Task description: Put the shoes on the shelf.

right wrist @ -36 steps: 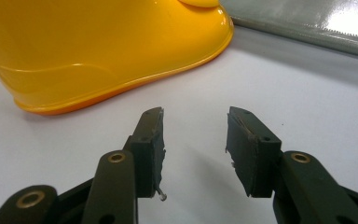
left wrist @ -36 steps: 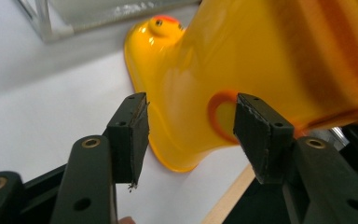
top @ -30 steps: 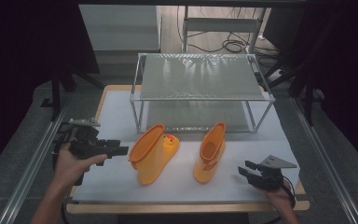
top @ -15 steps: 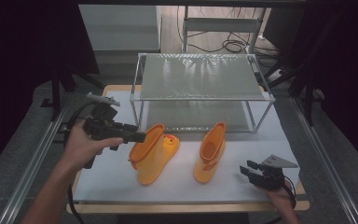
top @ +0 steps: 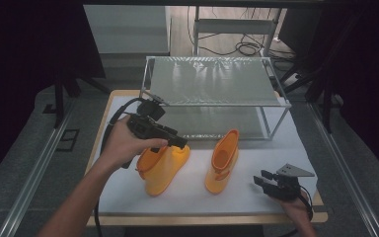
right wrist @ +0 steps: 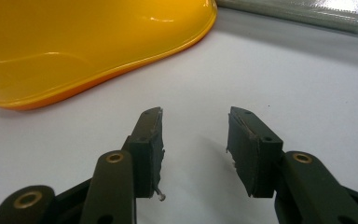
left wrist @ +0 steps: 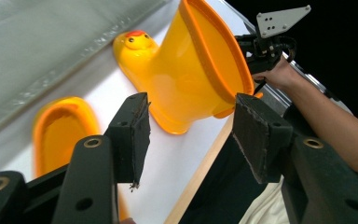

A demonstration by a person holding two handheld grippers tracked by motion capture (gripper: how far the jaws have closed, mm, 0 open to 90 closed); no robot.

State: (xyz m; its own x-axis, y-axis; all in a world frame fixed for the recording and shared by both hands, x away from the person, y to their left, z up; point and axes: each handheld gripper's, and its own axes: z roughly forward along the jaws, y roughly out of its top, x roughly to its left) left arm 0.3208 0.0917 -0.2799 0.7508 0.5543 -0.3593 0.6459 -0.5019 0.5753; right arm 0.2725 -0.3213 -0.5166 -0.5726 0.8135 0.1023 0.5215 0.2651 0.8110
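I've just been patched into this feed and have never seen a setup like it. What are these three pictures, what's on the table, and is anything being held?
There is no robot arm here: a person holds a two-jaw hand tool in each hand. The high view looks down on the table from the person's side. The other two pictures come from cameras riding on each tool, looking along its black jaws. On the white surface stand two yellow-orange rubber boots, a left boot and a right boot, in front of a glass-topped metal rack. One boot has a duck face on its toe. The left gripper hangs open over the left boot; the right gripper rests open near the table's corner. Nothing is held.
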